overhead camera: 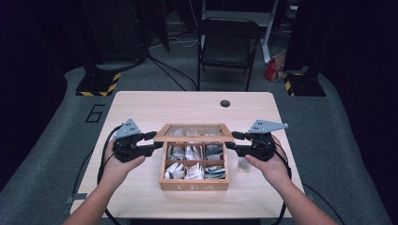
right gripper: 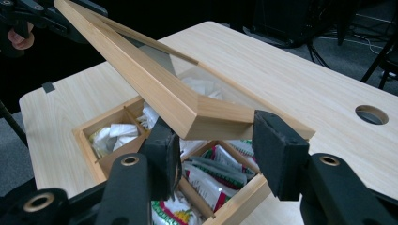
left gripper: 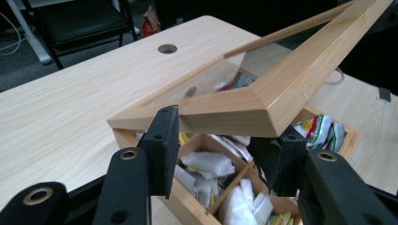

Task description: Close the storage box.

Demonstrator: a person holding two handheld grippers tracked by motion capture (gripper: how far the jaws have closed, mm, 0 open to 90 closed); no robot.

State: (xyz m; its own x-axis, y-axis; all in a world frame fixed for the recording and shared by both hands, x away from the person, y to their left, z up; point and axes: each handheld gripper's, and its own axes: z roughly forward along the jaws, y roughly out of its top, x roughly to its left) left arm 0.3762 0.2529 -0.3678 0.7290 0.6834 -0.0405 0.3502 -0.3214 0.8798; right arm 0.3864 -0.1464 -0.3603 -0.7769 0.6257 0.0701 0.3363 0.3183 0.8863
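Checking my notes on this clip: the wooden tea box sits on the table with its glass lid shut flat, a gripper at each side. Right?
Not quite: the lid is lifted and tilted above the tea box, as the left gripper view shows. The left gripper and right gripper are at its sides.

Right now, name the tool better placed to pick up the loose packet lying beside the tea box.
Right. The packet lies on the table beside the right tool; the left tool is across the tea box.
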